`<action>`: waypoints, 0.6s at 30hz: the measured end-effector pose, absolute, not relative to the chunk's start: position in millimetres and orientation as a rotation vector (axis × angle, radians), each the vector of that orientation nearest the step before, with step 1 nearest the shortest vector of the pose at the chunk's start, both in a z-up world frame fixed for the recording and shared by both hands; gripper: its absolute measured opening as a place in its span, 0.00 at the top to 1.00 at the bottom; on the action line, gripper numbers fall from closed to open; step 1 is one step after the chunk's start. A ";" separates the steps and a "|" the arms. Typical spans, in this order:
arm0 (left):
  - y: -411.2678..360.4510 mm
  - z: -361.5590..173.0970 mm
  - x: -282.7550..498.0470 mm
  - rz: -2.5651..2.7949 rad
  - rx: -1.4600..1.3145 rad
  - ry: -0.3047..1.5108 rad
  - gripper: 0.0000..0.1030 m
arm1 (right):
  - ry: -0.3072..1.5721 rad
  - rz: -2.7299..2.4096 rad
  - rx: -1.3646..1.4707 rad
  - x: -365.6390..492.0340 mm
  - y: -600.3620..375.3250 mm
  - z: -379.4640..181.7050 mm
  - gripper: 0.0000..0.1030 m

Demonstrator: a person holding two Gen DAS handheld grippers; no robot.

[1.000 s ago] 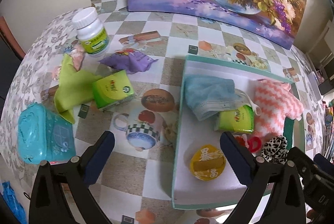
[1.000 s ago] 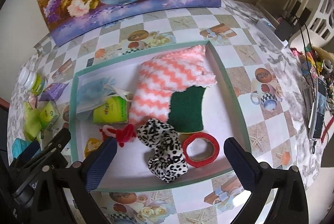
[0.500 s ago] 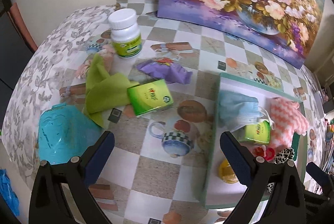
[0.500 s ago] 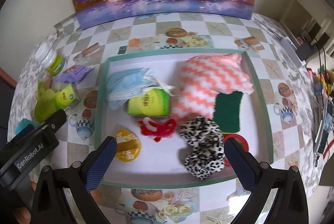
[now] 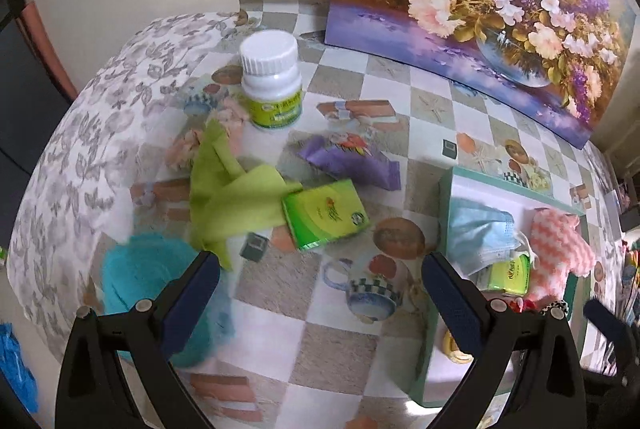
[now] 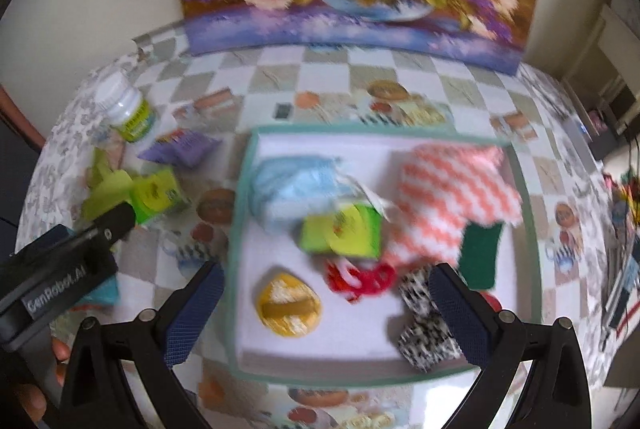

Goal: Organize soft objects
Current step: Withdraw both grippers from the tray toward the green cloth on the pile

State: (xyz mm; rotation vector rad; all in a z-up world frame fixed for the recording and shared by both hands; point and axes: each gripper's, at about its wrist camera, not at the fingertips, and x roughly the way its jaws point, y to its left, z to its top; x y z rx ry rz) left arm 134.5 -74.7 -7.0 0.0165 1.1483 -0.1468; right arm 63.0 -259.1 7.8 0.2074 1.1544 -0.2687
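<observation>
A green-rimmed white tray (image 6: 240, 229) holds a blue face mask (image 6: 288, 185), a green tissue pack (image 6: 344, 229), a pink zigzag cloth (image 6: 448, 189), a green sponge (image 6: 480, 249), a red tie, a leopard scrunchie (image 6: 424, 333) and a yellow disc (image 6: 288, 305). Left of the tray lie a green cloth (image 5: 228, 197), a second green tissue pack (image 5: 324, 213), a purple packet (image 5: 352, 161) and a teal case (image 5: 152, 281). My left gripper (image 5: 320, 297) is open and empty above the table. My right gripper (image 6: 324, 309) is open and empty above the tray's front.
A white pill bottle (image 5: 272, 85) stands at the back left. A flower painting (image 5: 480, 1) leans on the wall behind. The table edge curves down at the left. Cables and clutter lie at the far right (image 6: 624, 229).
Both grippers have swung left. The left view now centres on the loose items beside the tray; the right view now shows the tray's left half and the left gripper's body.
</observation>
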 end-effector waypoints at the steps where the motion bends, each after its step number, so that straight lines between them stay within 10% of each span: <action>1: -70.3 -4.9 138.1 -0.150 0.020 1.150 0.02 | 1.147 -0.253 0.210 66.8 -256.6 8.7 0.00; 18: 39.0 -5.6 225.6 -0.131 -0.026 1.306 0.02 | 1.159 -0.008 0.209 132.3 -190.5 -10.3 0.00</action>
